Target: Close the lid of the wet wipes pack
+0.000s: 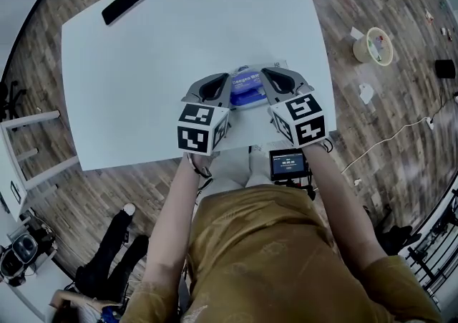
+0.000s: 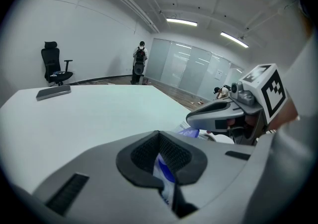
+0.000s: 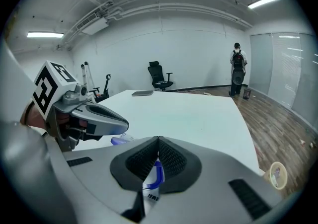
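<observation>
The wet wipes pack (image 1: 245,89), blue and white, lies near the white table's (image 1: 179,49) front edge, between my two grippers. My left gripper (image 1: 229,77) reaches over the pack's left end with its jaws shut tip to tip. From the other side, my right gripper (image 1: 264,71) leans over the right end, also shut. In the left gripper view the pack (image 2: 165,174) shows through the gap under the closed jaws, with the right gripper (image 2: 195,115) just beyond. The right gripper view shows the pack (image 3: 154,178) the same way. The lid is hidden by the jaws.
A black phone (image 1: 123,3) lies at the table's far left corner. A small screen device (image 1: 288,164) hangs at the person's waist below the table edge. On the floor to the right sits a round roll (image 1: 373,46). An office chair (image 2: 52,64) stands beyond the table.
</observation>
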Tool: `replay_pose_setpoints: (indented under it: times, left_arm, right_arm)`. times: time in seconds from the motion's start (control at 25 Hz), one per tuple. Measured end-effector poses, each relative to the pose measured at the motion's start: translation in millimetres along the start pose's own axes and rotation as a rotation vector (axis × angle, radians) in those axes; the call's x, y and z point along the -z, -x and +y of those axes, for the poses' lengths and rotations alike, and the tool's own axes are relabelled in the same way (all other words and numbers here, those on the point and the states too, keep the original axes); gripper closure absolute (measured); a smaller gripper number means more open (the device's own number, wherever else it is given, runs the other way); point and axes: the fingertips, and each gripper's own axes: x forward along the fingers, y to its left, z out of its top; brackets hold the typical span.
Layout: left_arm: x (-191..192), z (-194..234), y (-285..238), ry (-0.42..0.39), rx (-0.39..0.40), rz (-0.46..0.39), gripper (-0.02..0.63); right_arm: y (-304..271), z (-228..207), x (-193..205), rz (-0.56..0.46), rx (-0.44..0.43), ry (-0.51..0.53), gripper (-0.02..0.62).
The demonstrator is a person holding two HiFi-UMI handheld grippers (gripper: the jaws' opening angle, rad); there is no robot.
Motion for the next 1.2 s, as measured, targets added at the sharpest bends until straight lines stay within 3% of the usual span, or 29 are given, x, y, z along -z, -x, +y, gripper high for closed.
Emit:
replay_pose_setpoints:
  times: [1.2]
  left_arm:
    - [30.9,-29.2,4.0,-0.004,0.043,0.055,0.606]
  right_arm:
    - [11.5,10.1,32.6,0.043,-0.008,-0.003,0.588]
